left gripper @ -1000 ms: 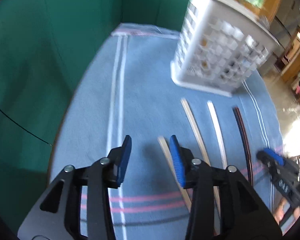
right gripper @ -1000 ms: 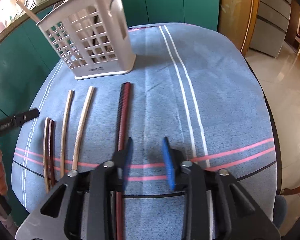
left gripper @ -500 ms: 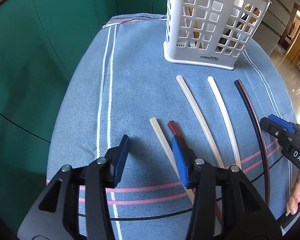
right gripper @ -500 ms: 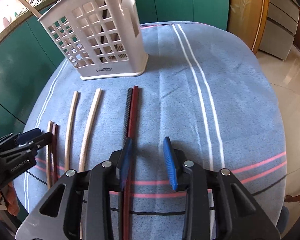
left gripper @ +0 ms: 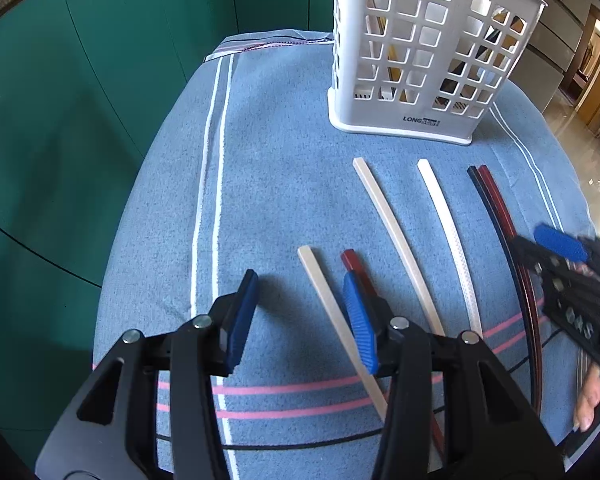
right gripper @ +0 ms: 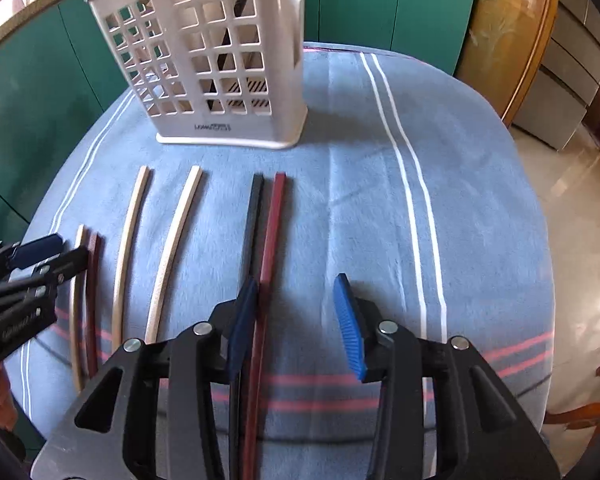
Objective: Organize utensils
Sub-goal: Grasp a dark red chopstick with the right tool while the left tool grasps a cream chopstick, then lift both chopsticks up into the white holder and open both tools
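Chopsticks lie in a row on the blue tablecloth (right gripper: 480, 208) before the white utensil basket (right gripper: 220, 60); the left gripper (left gripper: 300, 316), jaws apart, hovers over the cream chopstick (left gripper: 332, 308), while the right gripper (right gripper: 296, 320), opening, straddles bare cloth beside the dark red chopstick (right gripper: 270, 248).

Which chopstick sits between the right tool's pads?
The dark red chopstick paired with the black one; it runs just inside the opening right tool. The others lie left.

A home kitchen or dining area is shown: green cabinet doors (left gripper: 100, 80) are seen behind a table covered by a blue striped cloth (right gripper: 340, 208), with wooden furniture (right gripper: 512, 40) and a shiny tiled floor (right gripper: 572, 200) beside.
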Tool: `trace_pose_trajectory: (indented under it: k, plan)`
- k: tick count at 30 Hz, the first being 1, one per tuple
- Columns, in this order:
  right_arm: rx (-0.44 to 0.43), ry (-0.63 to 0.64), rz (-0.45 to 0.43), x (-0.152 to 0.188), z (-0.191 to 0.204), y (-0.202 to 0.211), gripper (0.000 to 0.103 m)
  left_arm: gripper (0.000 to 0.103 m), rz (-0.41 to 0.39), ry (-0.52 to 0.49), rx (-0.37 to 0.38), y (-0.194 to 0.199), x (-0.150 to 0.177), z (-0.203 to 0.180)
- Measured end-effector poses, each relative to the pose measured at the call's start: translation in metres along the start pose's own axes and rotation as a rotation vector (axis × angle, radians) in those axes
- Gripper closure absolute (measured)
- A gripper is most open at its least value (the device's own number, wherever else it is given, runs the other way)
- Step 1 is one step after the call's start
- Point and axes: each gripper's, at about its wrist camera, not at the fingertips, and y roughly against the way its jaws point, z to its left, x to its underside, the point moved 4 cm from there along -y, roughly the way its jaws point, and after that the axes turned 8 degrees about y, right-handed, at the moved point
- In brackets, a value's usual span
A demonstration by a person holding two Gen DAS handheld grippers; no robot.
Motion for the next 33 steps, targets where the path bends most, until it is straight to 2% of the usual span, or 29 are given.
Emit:
trace_pose_trajectory:
  k: [6,9,16,21,23,24,25,26,27,28,30,33]
  plan:
    - [0.052,0.037,0.047,-0.036,-0.002,-0.024,0.064,0.059,0.027,0.001,-0.007,-0.002,-0.005,-0.001]
    - [0.015,0.04,0.083,-0.041,-0.002,-0.027,0.071,0.06,0.056,0.002,-0.003,-0.003,-0.008,-0.001]
    - [0.0,0.068,0.175,-0.051,-0.006,-0.032,0.071,0.059,0.158,-0.023,-0.004,-0.008,-0.016,-0.005]
    - [-0.019,0.048,0.187,-0.069,-0.008,-0.038,0.071,0.051,0.187,-0.041,-0.007,-0.009,-0.017,-0.009]
    - [-0.023,0.044,0.181,-0.07,-0.009,-0.04,0.077,0.052,0.189,-0.037,-0.008,-0.009,-0.017,-0.01]
    - [-0.029,0.043,0.177,-0.071,-0.009,-0.04,0.089,0.058,0.187,-0.037,-0.005,-0.009,-0.017,-0.011]
    - [-0.041,0.039,0.178,-0.07,-0.008,-0.039,0.094,0.064,0.177,-0.036,-0.003,-0.008,-0.018,-0.01]
    - [-0.042,0.037,0.177,-0.07,-0.007,-0.039,0.094,0.08,0.171,-0.03,-0.003,-0.006,-0.018,-0.01]
    - [-0.04,0.037,0.172,-0.067,-0.005,-0.037,0.095,0.09,0.169,-0.017,0.009,-0.005,-0.018,-0.009]
    - [-0.042,0.036,0.164,-0.067,-0.004,-0.036,0.096,0.091,0.171,0.007,0.045,-0.005,-0.019,-0.007]
    - [-0.069,0.029,0.149,-0.065,-0.002,-0.033,0.096,0.096,0.161,0.024,0.065,-0.004,-0.019,-0.006]
    - [-0.085,0.009,0.109,-0.061,-0.003,-0.023,0.096,0.097,0.136,0.047,0.091,0.001,-0.021,-0.004]
